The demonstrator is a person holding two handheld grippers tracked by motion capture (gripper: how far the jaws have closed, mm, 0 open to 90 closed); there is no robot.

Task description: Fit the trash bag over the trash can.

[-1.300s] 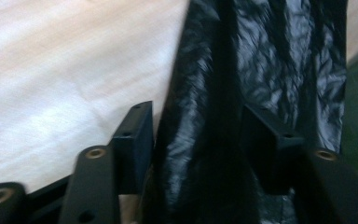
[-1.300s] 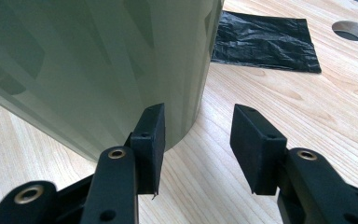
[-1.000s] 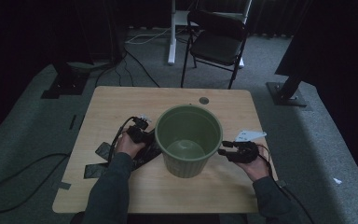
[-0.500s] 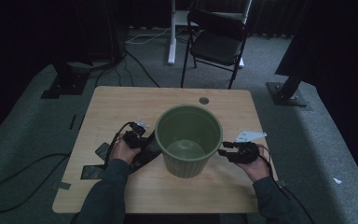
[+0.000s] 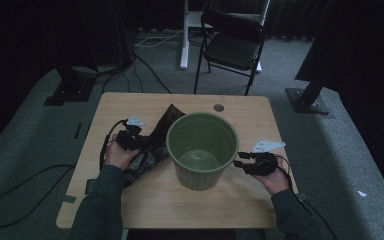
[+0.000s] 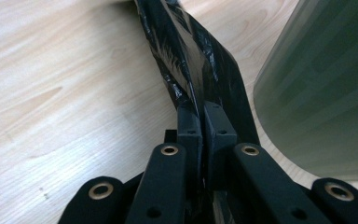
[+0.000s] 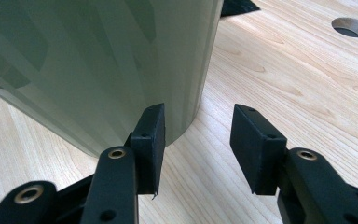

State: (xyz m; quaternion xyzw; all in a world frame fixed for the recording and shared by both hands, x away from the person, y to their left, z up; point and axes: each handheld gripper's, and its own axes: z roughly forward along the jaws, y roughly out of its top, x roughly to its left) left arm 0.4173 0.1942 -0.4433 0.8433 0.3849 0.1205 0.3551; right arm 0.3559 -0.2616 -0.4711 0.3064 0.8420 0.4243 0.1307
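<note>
Since a second ago, the left gripper [image 5: 130, 139] has been lifting off the table [image 5: 130, 105], and the black plastic bag [image 5: 160, 135], which was lying flat under it, is now rising with it in a crumpled sheet. Its jaws have just been closing, and in the left gripper view they are standing pressed together on a fold of the black plastic bag [image 6: 186, 60], which is stretching up and away from the pads. From above, the bag is hanging between that gripper and the left wall of the green bucket [image 5: 202, 150], its upper corner reaching up beside the bucket's rim and its lower end trailing on the wood near the person's left sleeve.

Moving to the middle, the green bucket is standing upright on the table, just beside the bag.

Further right, the right gripper [image 5: 247, 163] is resting low by the bucket's right side, in the same place as before. In the right gripper view its jaws are standing apart with nothing between them, the right gripper [image 7: 198, 140] sitting just beside the foot of the green bucket [image 7: 98, 60]; whether one pad is touching the wall I cannot tell.
</note>
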